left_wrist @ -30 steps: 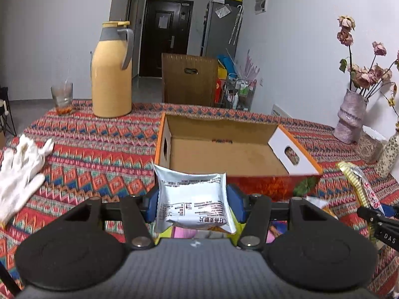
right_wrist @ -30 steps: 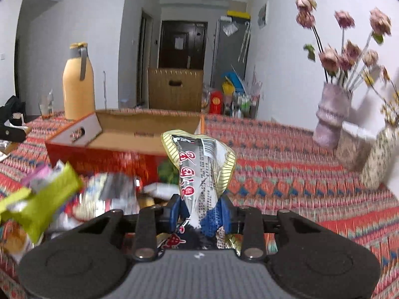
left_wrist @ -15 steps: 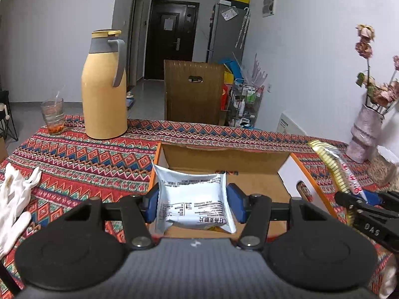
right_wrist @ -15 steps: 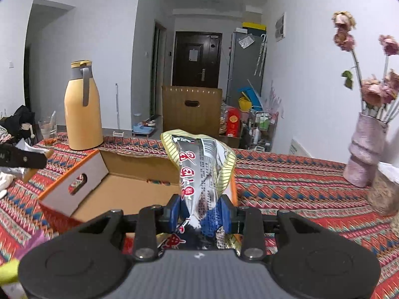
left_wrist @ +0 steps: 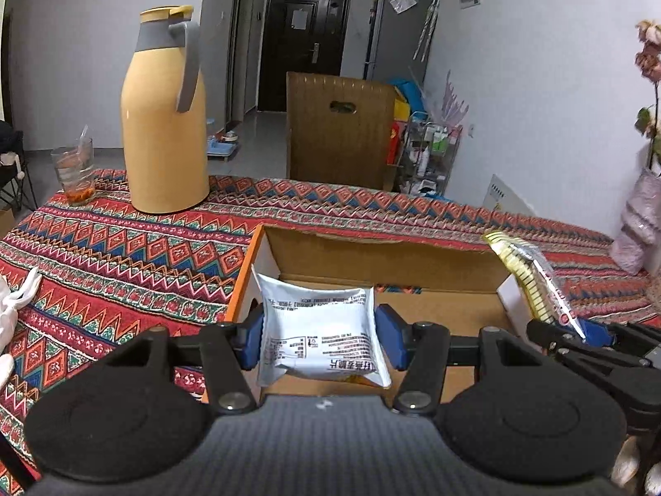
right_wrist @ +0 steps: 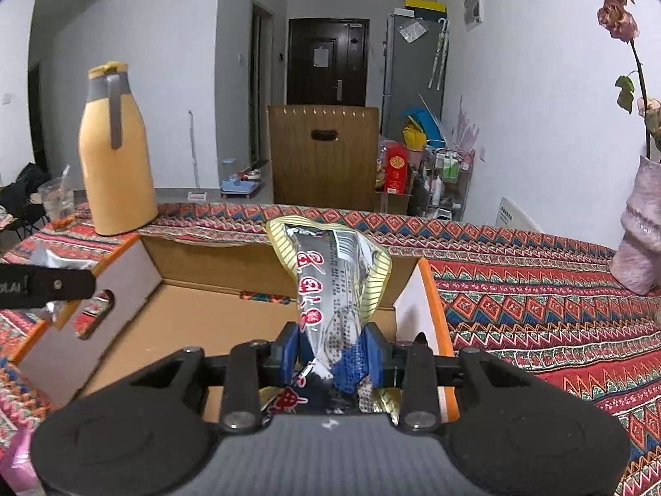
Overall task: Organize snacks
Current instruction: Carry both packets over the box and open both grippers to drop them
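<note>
The left gripper (left_wrist: 320, 341) is clamped on a white foil packet (left_wrist: 318, 337) and the right gripper (right_wrist: 330, 351) on a silver yellow-edged wrapper (right_wrist: 330, 289), both seemingly over the open cardboard box (right_wrist: 215, 273) (orange outside).

The pouch (left_wrist: 318, 330) is glossy, crinkled foil-like film; the long pack (right_wrist: 334, 289) likewise, shiny and creased. The box (left_wrist: 388, 264) is matt brown cardboard inside, its rim orange and printed. A woven patterned cloth (left_wrist: 124, 256) covers the counter. The jug (left_wrist: 165, 124) looks smooth plastic; the tumbler (left_wrist: 74, 173) is clear.
</note>
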A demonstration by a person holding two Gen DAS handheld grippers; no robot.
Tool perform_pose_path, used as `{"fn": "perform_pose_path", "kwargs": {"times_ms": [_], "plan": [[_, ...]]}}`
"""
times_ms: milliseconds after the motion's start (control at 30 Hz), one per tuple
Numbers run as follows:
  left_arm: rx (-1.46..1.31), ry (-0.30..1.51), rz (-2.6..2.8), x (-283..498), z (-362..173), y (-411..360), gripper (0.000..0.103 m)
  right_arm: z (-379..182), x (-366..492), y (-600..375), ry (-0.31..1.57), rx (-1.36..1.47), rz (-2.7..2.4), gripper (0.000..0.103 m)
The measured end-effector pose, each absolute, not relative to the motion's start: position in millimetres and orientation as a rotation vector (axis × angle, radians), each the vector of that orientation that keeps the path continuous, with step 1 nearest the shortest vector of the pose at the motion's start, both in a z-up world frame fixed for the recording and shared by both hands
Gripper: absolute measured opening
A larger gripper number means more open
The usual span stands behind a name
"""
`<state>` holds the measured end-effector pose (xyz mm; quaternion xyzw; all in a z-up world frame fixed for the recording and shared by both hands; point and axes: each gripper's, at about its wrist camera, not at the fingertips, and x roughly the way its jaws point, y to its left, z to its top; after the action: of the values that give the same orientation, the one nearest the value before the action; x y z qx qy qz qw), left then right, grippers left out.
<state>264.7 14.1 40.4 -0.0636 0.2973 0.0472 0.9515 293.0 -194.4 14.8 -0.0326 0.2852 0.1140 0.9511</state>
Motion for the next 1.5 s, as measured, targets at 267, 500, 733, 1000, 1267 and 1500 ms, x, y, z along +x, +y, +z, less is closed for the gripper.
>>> {"fn": "perform_pose_path", "kwargs": {"times_ms": [267,500,733,1000,1267,1500], "plan": [[-0.128,0.629,0.089,273.9,19.4,15.5,0.057,-7.2,306.2,-199.9,0.626,-0.026,0.244,0.034],[-0.138,0.595,0.056,265.4,21.9,15.7,0.09,-6.0,304.1,-207.9,0.615,0.016,0.229,0.073],[-0.172,0.549,0.066,252.4,34.6,20.8,0.103,5.9,295.1,-219.7,0.568,0.075,0.206,0.103],[-0.172,0.524,0.072,239.3,48.0,18.4,0.103,23.9,279.8,-228.1,0.501,0.088,0.201,0.103],[-0.178,0.483,0.071,215.5,73.8,13.1,0.103,55.4,240.3,-231.4,0.4,0.067,0.213,0.103],[-0.164,0.499,0.063,190.6,83.8,13.3,0.103,66.8,199.1,-231.0,0.373,0.033,0.24,0.103]]}}
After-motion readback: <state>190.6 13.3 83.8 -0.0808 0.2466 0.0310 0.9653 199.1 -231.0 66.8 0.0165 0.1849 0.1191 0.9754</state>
